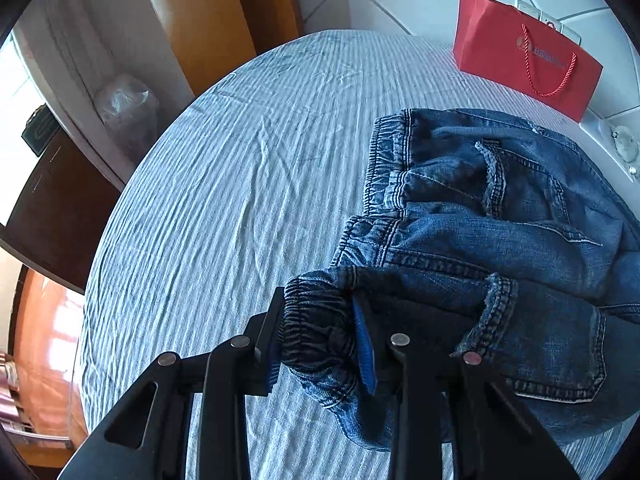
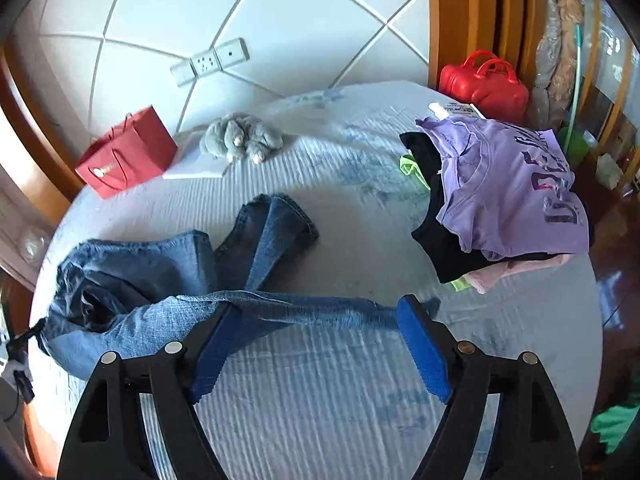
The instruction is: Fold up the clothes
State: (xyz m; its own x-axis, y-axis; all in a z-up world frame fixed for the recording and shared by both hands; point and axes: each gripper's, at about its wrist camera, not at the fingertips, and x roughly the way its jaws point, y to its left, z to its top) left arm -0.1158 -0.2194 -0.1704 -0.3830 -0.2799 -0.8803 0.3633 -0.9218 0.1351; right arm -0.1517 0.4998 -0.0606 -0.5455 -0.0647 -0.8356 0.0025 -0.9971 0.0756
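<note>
A pair of blue jeans [image 1: 480, 216] lies crumpled on the striped bed sheet [image 1: 240, 160]. My left gripper [image 1: 320, 340] is shut on the jeans' elastic waistband, bunched between its pads. In the right wrist view the jeans [image 2: 160, 268] spread to the left, with one leg [image 2: 272, 224] pointing away and the other leg's hem stretched across in front of my right gripper [image 2: 320, 340]. That gripper's jaws stand wide open with the blue pads [image 2: 424, 348] just under the hem, not closed on it.
A red paper bag [image 2: 128, 152] and a grey plush toy [image 2: 240, 136] sit by the white headboard. A pile of clothes with a purple shirt [image 2: 512, 188] on top lies at the right. A red case [image 2: 484, 84] stands behind it. Wooden furniture surrounds the bed.
</note>
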